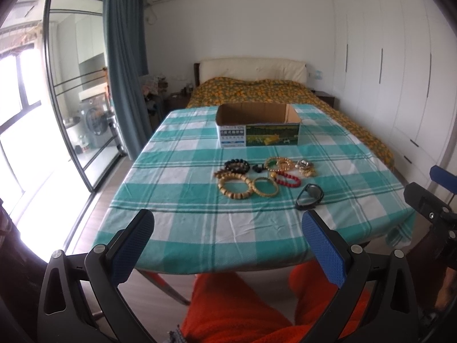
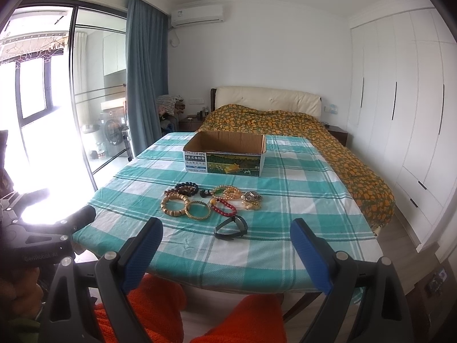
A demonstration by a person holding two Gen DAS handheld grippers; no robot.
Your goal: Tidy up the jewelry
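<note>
Bracelets [image 2: 197, 210] lie clustered mid-tabletop with a black watch [image 2: 231, 226] nearest the front edge and the open cardboard box [image 2: 225, 154] behind, both the right gripper [image 2: 225, 257] and left gripper [image 1: 228, 245] spread and empty, so take the watch first

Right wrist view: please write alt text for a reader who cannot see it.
Open tongs hang empty before a table in a teal checked cloth. On it lie beaded bracelets, a black watch and, farther back, an open cardboard box; behind is a bed.
</note>
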